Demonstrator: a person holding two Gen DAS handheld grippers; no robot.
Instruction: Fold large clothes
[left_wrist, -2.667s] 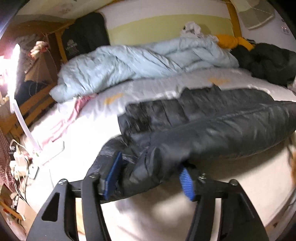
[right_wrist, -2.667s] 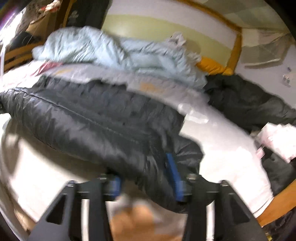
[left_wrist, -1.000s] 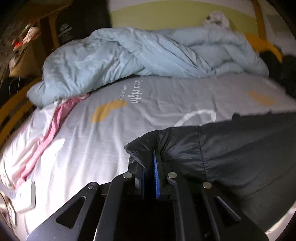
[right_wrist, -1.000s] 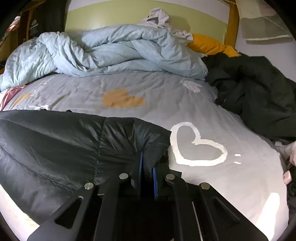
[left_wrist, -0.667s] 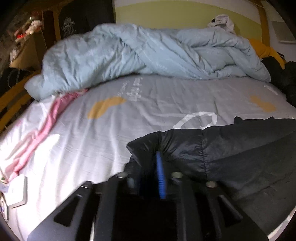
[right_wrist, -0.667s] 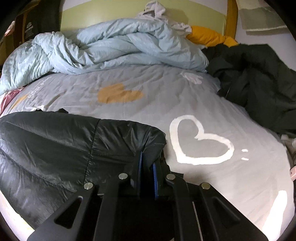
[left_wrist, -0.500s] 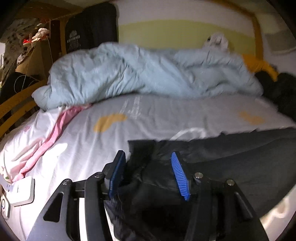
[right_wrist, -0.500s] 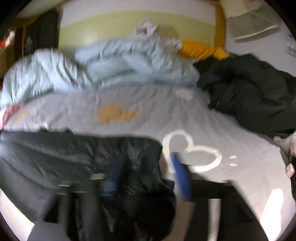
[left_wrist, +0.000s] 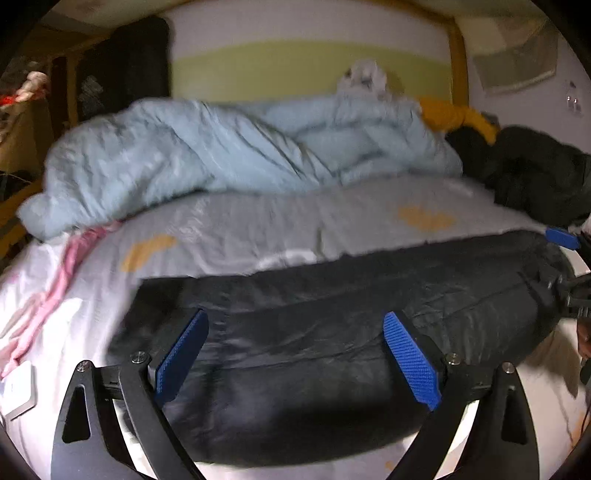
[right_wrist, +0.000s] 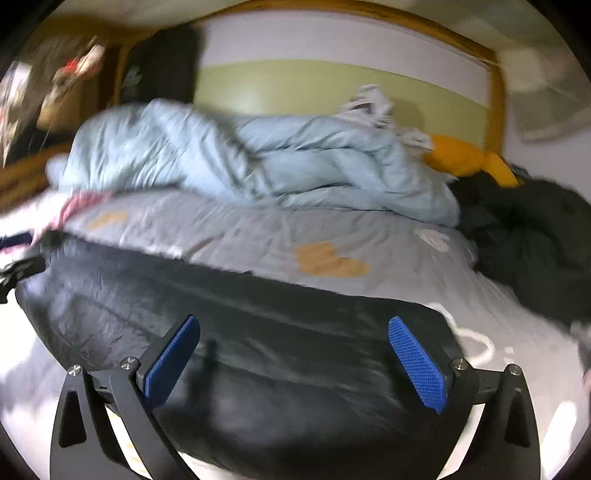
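Note:
A black puffer jacket (left_wrist: 332, 332) lies folded lengthwise in a long band across the near part of the bed; it also shows in the right wrist view (right_wrist: 277, 332). My left gripper (left_wrist: 295, 354) is open and empty, its blue pads spread wide just above the jacket's left part. My right gripper (right_wrist: 295, 362) is open and empty above the jacket's right part. The right gripper's blue pad shows at the far right of the left wrist view (left_wrist: 561, 238).
A crumpled light-blue duvet (left_wrist: 240, 158) fills the back of the bed. A grey sheet with yellow and white prints (left_wrist: 332, 225) lies beyond the jacket. Dark clothes (right_wrist: 535, 229) pile at the right. Pink cloth (left_wrist: 48, 295) and a white device (left_wrist: 14, 391) lie at the left.
Both grippers held the jacket's folded edge shut, then opened and let it go. Both have pulled back and up, so the whole folded jacket now shows.

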